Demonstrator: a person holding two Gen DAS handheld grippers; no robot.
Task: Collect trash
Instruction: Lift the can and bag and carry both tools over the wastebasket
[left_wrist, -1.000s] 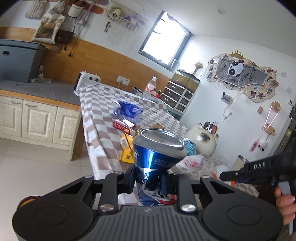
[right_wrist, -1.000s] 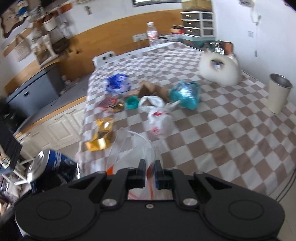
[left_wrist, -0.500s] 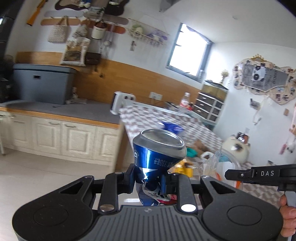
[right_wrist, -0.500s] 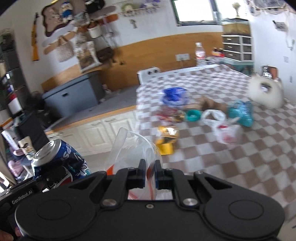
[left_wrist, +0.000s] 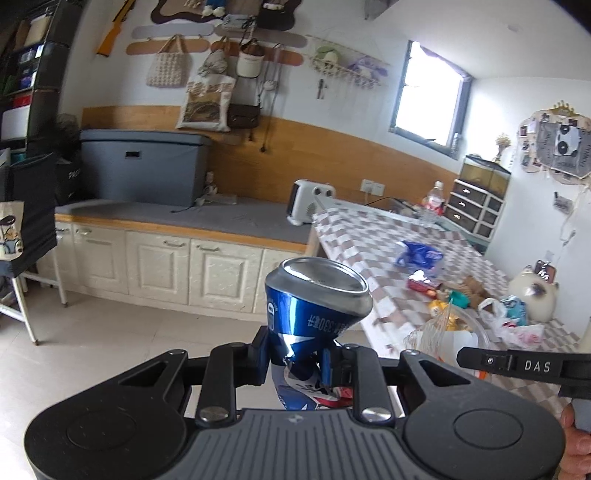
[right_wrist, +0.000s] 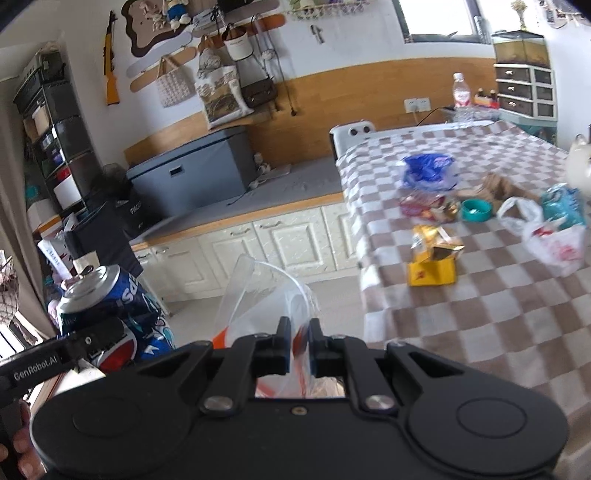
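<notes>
Left claw (left_wrist: 295, 363): I am clamping it on the crushed blue can (left_wrist: 314, 314), squeezing its dented waist and holding it upright in the air, off the surface.
Right claw (right_wrist: 297, 343): I am pinching the rim of the clear plastic bag (right_wrist: 266, 295) with it.
Can and bag: I am holding them side by side, apart.
Surface (right_wrist: 498, 295): checkered; yellow box (right_wrist: 432, 271), white bag (right_wrist: 554, 247) and blue wrapper (right_wrist: 428, 170) are lying there.
</notes>
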